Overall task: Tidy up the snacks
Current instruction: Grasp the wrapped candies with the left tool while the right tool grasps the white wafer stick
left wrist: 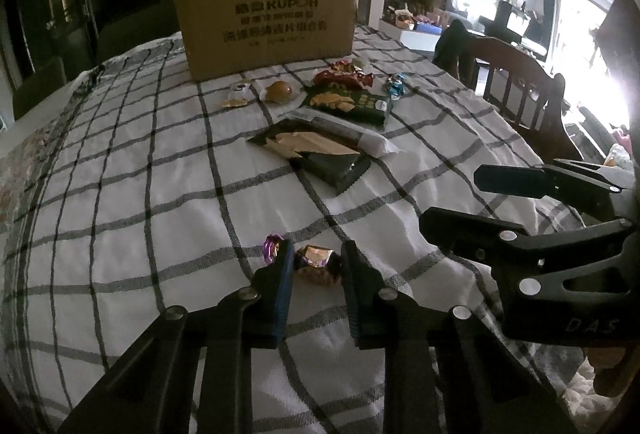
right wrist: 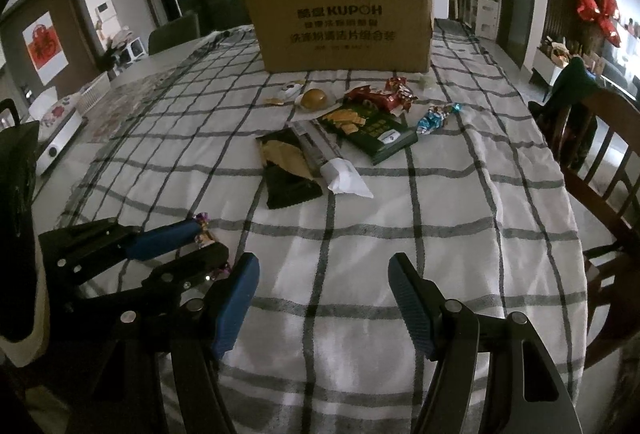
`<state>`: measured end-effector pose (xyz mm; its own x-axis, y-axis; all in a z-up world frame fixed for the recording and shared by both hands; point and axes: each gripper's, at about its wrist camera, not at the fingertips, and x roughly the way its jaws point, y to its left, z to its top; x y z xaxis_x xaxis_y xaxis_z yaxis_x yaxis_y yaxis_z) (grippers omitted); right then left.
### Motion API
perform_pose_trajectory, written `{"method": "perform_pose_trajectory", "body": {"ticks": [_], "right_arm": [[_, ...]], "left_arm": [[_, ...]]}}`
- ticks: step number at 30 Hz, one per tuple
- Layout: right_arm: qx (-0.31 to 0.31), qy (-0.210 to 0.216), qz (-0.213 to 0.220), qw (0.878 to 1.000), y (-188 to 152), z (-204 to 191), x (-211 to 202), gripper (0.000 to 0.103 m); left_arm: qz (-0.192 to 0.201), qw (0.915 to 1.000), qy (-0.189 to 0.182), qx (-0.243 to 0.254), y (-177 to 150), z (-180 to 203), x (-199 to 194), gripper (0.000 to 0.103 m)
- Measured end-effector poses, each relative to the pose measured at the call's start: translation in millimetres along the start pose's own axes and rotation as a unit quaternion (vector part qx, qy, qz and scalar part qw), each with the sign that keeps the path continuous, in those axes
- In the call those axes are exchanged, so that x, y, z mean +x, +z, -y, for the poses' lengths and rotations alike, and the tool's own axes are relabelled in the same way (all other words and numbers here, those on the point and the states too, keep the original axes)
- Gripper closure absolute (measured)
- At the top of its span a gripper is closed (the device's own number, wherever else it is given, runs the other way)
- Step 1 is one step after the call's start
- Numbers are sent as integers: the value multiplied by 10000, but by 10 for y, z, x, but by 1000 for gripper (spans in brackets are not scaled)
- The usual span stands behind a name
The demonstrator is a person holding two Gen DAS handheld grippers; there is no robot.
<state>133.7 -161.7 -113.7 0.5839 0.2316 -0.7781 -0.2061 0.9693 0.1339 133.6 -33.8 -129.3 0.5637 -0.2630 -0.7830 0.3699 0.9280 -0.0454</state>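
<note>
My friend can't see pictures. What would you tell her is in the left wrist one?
The left claw straddles a purple-and-gold wrapped candy on a checked tablecloth. Farther off lie more snack packets before a cardboard box, and the open right claw pokes in from the right.

Left tongs (left wrist: 316,262): matte black linkage arms, silver round rivets at pivots, blue ribbed finger pads (left wrist: 283,298). Right tongs (right wrist: 324,274): same build, black arms, silver rivets, blue cross-hatched pads (right wrist: 236,306). "DAS" embossed on its black body.
</note>
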Motion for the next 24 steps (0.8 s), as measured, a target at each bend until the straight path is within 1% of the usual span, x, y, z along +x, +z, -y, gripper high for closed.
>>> {"method": "perform_pose_trajectory", "body": {"ticks": [4,8,11,17,18,20,24], "right_arm": [[-15,13,54,10000,18,-13,-18,35],[-40,70,137,9999,76,-25,-42,35],[-88,56,245,9996,152,-20,-42,35],[-182,52,442,9988,357,17,26,36],[-197,54,461,9987,398,27,49,36],[-243,94,472,9985,472,41,107,41],[-292,219,361,9987,574,64,253,48]], "left_arm": [[69,9999,-3,-100,31,-24,-65,79],[272,9995,64,-172,135,-50,-187,79],[377,9989,85,-280,239,-93,-241,79],[540,9977,247,-325,400,-155,-238,79],[551,9975,281,-336,426,-169,-223,79],[568,9972,296,-374,459,-196,-202,79],[546,9970,356,-427,495,-239,-133,79]]}}
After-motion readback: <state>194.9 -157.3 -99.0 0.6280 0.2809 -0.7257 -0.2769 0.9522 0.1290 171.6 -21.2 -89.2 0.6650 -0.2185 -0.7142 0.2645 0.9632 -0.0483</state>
